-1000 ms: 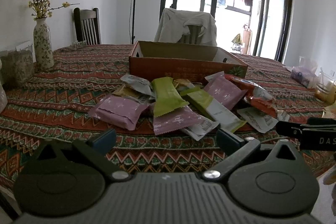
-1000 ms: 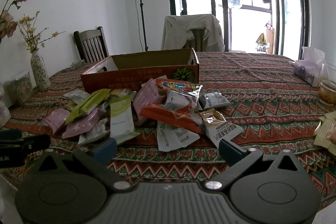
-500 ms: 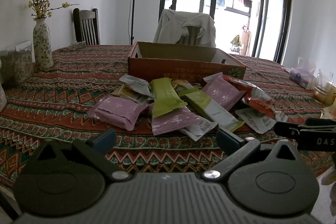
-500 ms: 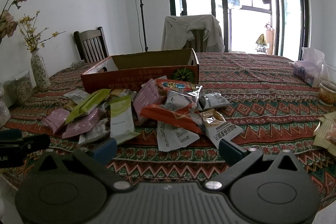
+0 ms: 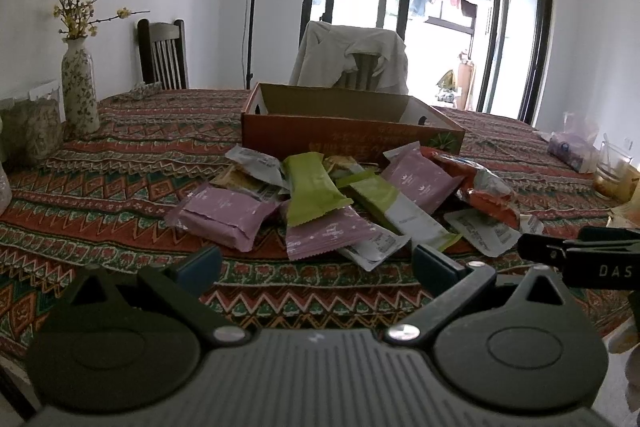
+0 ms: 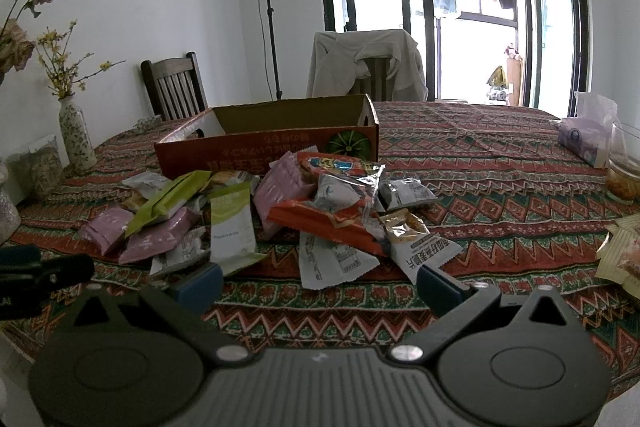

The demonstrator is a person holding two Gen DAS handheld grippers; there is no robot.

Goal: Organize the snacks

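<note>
Since the earlier frames the left gripper has crept slightly forward toward the table edge, the snacks sitting a little lower in its view; the right gripper has not shifted noticeably. Both stand with jaws spread wide and empty, short of the pile and touching nothing. The snacks lie heaped on the patterned tablecloth at 12 o'clock from the left gripper, just in front of the open cardboard box, whose interior shows no packets in either view. Nearest the left gripper are a purple packet at 11 o'clock and a green packet on top of the heap. In the right wrist view the snacks appear from the other flank: an orange packet and a white packet lie closest, at 12 o'clock, with the box behind. No obstacle stands between either gripper and the heap. A vase stands at 10 o'clock, chairs beyond the table's far side. The left view shows the right gripper's finger at 3 o'clock; the right view alone shows a tissue pack, a glass bowl and further packets at 3 o'clock.
</note>
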